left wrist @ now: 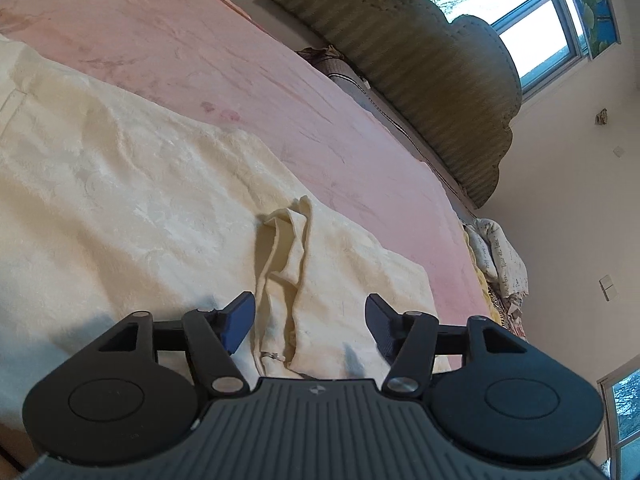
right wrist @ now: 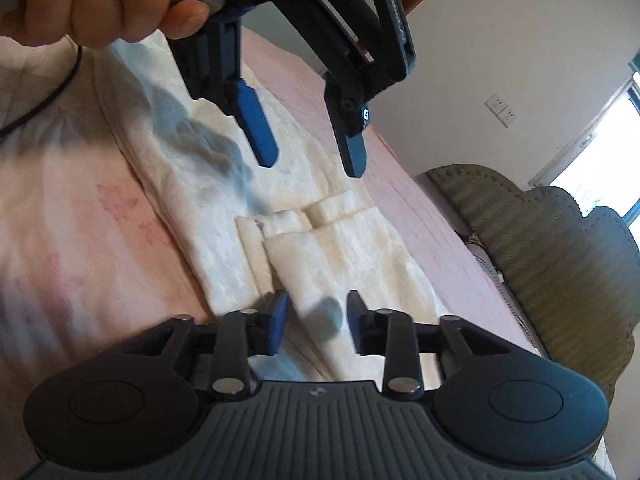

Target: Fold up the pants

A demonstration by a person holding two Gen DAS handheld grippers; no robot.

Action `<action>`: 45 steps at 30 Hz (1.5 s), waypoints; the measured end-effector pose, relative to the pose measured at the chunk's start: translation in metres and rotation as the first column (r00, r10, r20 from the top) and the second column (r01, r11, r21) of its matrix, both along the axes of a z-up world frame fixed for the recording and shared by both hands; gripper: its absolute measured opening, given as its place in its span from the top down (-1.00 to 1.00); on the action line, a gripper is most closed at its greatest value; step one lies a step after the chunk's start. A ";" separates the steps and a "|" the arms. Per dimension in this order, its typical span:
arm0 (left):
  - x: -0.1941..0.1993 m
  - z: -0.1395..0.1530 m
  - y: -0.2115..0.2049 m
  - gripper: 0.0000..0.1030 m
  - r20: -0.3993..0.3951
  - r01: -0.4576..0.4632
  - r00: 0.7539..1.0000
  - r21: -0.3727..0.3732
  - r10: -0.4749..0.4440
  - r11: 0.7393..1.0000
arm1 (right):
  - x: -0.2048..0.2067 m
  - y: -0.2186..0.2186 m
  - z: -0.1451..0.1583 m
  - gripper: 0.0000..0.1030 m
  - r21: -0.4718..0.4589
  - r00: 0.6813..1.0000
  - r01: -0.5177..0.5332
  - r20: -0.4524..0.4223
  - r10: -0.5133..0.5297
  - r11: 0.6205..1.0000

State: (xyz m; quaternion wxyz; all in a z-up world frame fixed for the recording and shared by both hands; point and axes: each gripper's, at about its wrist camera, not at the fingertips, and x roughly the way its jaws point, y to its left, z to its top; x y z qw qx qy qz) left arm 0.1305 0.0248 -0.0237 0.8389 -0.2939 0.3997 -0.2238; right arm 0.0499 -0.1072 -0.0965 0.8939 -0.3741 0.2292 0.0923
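Note:
Cream-white pants (left wrist: 132, 184) lie flat on a pink bedspread (left wrist: 248, 64). In the left wrist view my left gripper (left wrist: 310, 320) is open just above the pants, its blue fingers on either side of a raised fold of cloth (left wrist: 286, 256). In the right wrist view the pants (right wrist: 320, 240) show a folded edge with a waistband-like strip. My right gripper (right wrist: 316, 320) is open and empty over that cloth. The left gripper (right wrist: 310, 152), held by a hand (right wrist: 100, 0), hangs open above the pants farther on.
An olive padded headboard (left wrist: 432, 92) and a mattress edge run along the far side of the bed. Bedding is heaped (left wrist: 500, 264) beside the bed. Windows (left wrist: 532, 12) and a wall with sockets (right wrist: 502, 110) lie beyond. A black cable (right wrist: 48, 96) hangs by the hand.

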 end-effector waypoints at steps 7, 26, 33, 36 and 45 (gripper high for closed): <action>0.000 -0.004 -0.006 -0.40 -0.023 0.046 0.999 -0.103 -0.048 0.994 | 0.022 0.003 -0.002 -0.24 -0.018 0.994 0.038 0.105 -0.036 0.999; 0.074 -0.048 -0.040 -0.29 -0.227 -0.037 0.973 -0.333 -0.042 0.942 | 0.003 -0.070 0.067 0.82 0.468 0.999 0.035 0.010 -0.045 0.883; 0.075 -0.035 -0.037 -0.33 -0.181 0.014 0.979 -0.410 -0.096 0.912 | -0.004 -0.058 0.052 0.45 0.389 0.995 0.036 -0.096 0.002 0.920; 0.075 -0.025 -0.045 -0.43 -0.150 0.063 0.979 -0.421 -0.138 0.905 | -0.007 -0.047 0.050 0.45 0.357 0.998 0.015 -0.058 0.007 0.934; 0.079 -0.033 -0.046 -0.49 -0.188 0.046 0.969 -0.501 -0.161 0.864 | -0.013 -0.022 0.021 -0.06 0.151 0.998 0.052 -0.029 -0.048 0.987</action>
